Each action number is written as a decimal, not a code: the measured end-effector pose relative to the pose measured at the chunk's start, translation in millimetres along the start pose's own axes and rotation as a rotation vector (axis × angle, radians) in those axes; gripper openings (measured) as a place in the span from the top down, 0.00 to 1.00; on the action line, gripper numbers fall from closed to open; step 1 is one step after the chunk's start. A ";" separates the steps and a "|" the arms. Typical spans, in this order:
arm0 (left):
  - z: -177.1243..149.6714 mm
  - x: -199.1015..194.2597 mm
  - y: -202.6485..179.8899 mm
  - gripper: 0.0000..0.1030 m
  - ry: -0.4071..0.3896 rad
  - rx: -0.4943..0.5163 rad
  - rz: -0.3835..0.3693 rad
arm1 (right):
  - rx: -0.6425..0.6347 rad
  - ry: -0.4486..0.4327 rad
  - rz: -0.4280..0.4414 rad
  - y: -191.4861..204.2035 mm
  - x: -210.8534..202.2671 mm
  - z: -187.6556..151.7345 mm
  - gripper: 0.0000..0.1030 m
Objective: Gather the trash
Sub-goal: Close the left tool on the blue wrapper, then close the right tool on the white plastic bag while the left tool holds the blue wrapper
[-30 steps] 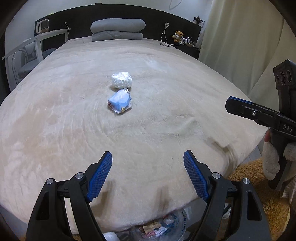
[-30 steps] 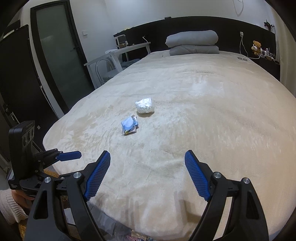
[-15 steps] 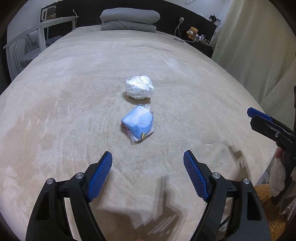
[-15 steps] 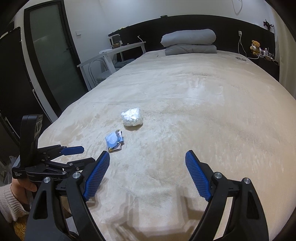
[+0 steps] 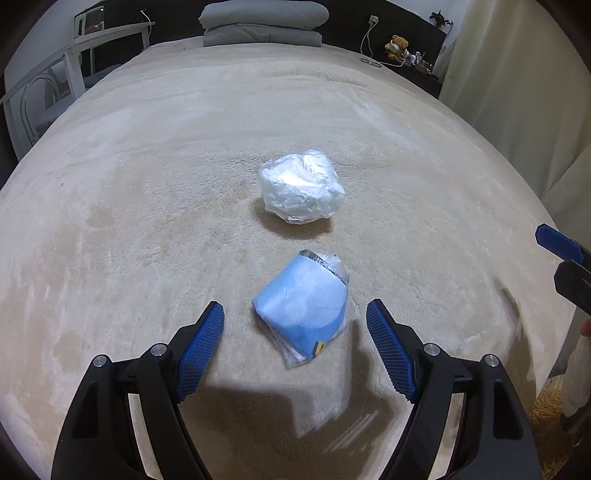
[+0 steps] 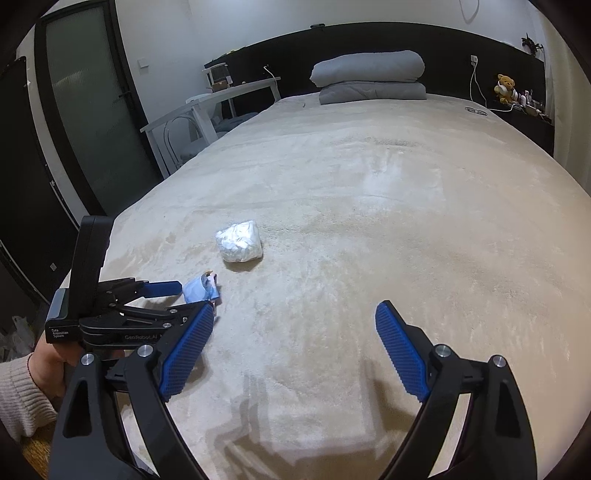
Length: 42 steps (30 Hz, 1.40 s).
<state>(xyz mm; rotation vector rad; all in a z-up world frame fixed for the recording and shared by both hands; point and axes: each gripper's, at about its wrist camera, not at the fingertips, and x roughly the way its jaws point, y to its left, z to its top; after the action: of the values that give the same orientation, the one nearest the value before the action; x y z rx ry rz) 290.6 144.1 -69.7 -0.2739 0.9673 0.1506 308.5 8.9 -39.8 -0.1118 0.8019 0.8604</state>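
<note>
Two pieces of trash lie on the beige bed (image 5: 129, 192). The nearer one is a blue packet in clear wrap (image 5: 303, 310) (image 6: 199, 290); behind it sits a crumpled white plastic bag (image 5: 301, 188) (image 6: 240, 246). My left gripper (image 5: 294, 308) (image 6: 190, 295) is open and tilted down, with the blue packet between its fingertips and the pads clear of it. To the right of it, my right gripper (image 6: 295, 308) hovers over bare blanket with its jaws opening and nothing between them. One of its fingers (image 5: 557, 242) shows at the right edge of the left wrist view.
Folded grey bedding (image 5: 264, 22) lies at the head of the bed. A teddy bear (image 5: 397, 44) and cables sit on the dark shelf at the back right. A white desk and chair (image 6: 207, 114) stand along the bed's left side, and a curtain (image 5: 517, 92) hangs at the right.
My left gripper has moved forward and down over the bed until the blue packet lies between its fingertips. The right gripper has also moved forward, and its jaws have widened.
</note>
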 end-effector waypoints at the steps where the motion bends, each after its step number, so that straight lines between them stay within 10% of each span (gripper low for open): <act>1: 1.1 1.2 -0.8 0.24 0.003 0.004 -0.004 | -0.003 0.003 0.003 0.6 1.7 0.8 0.14; 6: 6.1 8.1 -6.3 0.25 0.009 0.050 0.042 | -0.001 0.004 0.008 2.8 6.9 3.6 0.14; 10: 10.2 11.0 -1.0 0.50 0.016 0.050 0.061 | -0.006 0.006 0.010 7.0 10.6 4.9 0.14; 42: -5.6 -49.3 35.3 0.50 -0.089 0.005 0.039 | 0.067 0.068 0.007 45.3 120.5 33.9 0.14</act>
<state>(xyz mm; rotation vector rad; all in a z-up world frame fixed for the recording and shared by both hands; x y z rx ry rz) 249.8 175.9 -37.6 -0.2417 0.8855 0.1948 342.4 128.8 -86.7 -0.0796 0.8946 0.8393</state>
